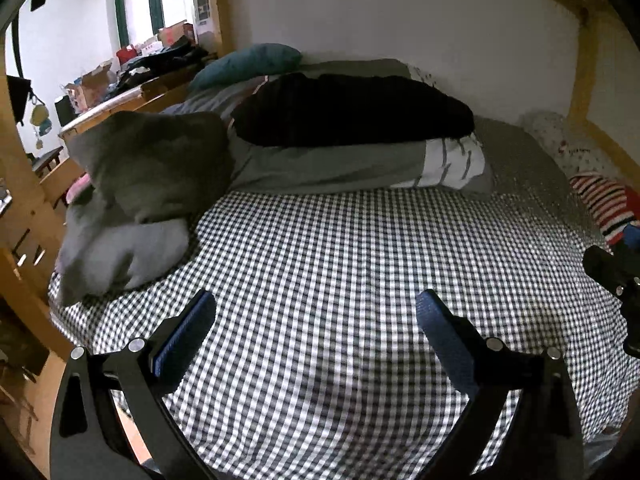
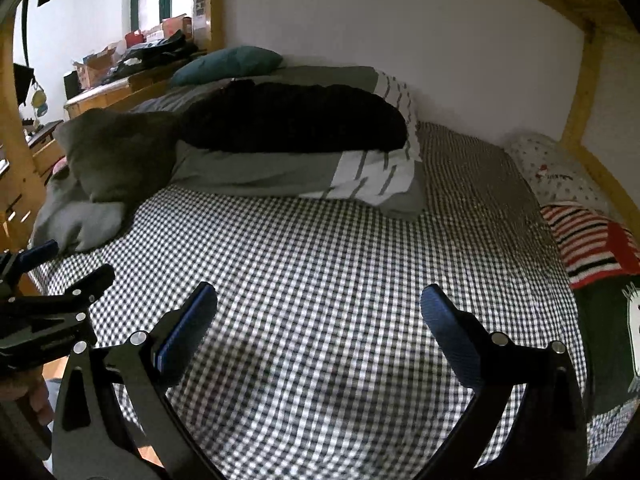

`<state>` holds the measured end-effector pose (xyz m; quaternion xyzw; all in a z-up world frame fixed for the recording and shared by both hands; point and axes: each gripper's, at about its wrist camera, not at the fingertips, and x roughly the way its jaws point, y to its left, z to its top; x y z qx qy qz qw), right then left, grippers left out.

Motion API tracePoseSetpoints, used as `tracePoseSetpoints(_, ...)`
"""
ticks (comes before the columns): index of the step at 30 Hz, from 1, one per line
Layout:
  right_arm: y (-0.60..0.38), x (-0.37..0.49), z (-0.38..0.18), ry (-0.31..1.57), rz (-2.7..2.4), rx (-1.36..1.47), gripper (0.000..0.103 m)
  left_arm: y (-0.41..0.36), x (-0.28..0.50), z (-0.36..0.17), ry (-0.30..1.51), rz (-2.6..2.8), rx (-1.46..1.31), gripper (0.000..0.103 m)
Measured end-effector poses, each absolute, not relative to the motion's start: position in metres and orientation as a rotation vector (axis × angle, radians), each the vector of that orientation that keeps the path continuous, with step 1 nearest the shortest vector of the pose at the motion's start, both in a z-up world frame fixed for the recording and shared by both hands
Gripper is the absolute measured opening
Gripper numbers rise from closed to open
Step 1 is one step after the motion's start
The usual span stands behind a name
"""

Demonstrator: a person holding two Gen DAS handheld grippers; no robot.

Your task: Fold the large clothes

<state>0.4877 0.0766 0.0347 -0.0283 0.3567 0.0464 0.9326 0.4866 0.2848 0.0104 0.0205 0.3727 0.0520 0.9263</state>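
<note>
Both sets of jaws are spread wide and hold nothing: the left gripper [image 1: 316,312] and right gripper [image 2: 318,306] hover over the checked bed sheet [image 1: 340,248]. The grey garment [image 1: 132,184] lies crumpled at the bed's left edge, partly against the folded quilt [image 1: 328,164]; a careless grab could catch the quilt too or tip the garment off the edge.

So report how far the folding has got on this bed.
Done: nothing looks folded yet; the grey garment lies crumpled at the bed's left edge and the black garment is draped over the folded duvet.
In hand: nothing; the left tool and right tool hover open over bare checked sheet.
Left: picking up, spreading and folding.
</note>
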Motion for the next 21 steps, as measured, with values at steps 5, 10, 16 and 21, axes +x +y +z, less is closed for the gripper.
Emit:
tracePoseSetpoints(5, 0.076, 0.450, 0.031, 0.716, 0.094, -0.053, 0.100, 0.286, 0.451, 0.007, 0.757, 0.106, 0.034, 0.099)
tracePoseSetpoints(10, 0.082, 0.417, 0.026, 0.704, 0.100, -0.071, 0.100, 0.288, 0.417, 0.009, 0.721, 0.109, 0.017, 0.099)
tracePoseSetpoints(16, 0.089, 0.382, 0.023, 0.687, 0.092, -0.071, 0.100, 0.284, 0.386, 0.007, 0.710, 0.102, 0.029, 0.099)
tracePoseSetpoints(21, 0.092, 0.363, 0.019, 0.675, 0.094, -0.069, 0.100, 0.277, 0.369, 0.002, 0.701, 0.143, 0.098, 0.099)
